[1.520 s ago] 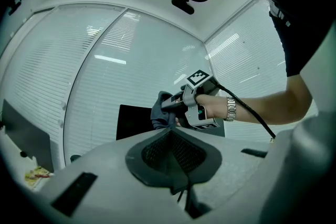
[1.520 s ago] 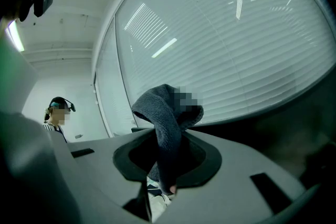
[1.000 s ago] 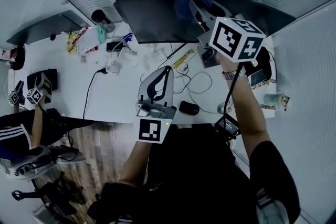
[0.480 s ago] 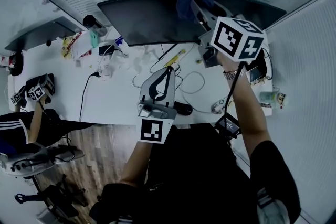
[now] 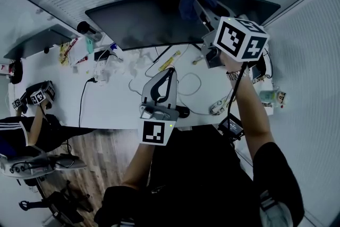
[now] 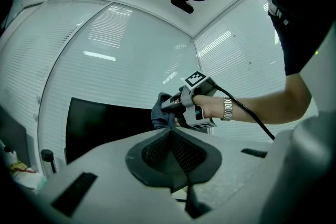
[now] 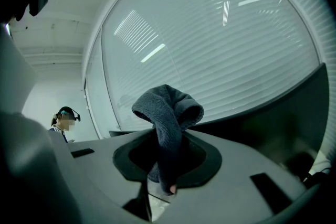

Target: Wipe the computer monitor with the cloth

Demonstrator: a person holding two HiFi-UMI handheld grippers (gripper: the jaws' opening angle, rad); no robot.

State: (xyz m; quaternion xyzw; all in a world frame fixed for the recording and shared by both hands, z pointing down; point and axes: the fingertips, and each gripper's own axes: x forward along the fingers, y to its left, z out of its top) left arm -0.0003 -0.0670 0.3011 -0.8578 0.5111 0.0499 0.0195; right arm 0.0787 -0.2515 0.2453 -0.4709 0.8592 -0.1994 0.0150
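Now the right gripper [image 7: 165, 162] pinches the cloth [image 7: 169, 110] at the monitor [image 5: 143, 21].

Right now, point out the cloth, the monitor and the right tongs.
cloth [image 7: 169, 107], right gripper view, top of the bunched fold.
monitor [image 5: 143, 21], head view, dark screen left of the cloth.
right tongs [image 5: 196, 3], head view, tips shut on the cloth.

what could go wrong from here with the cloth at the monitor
The cloth is only a bunched fold in the right tongs, so their hard tips might scrape the monitor. Pressing near its top edge could rock it, and the shut left tongs are not bracing it. Loose cables below could snag.
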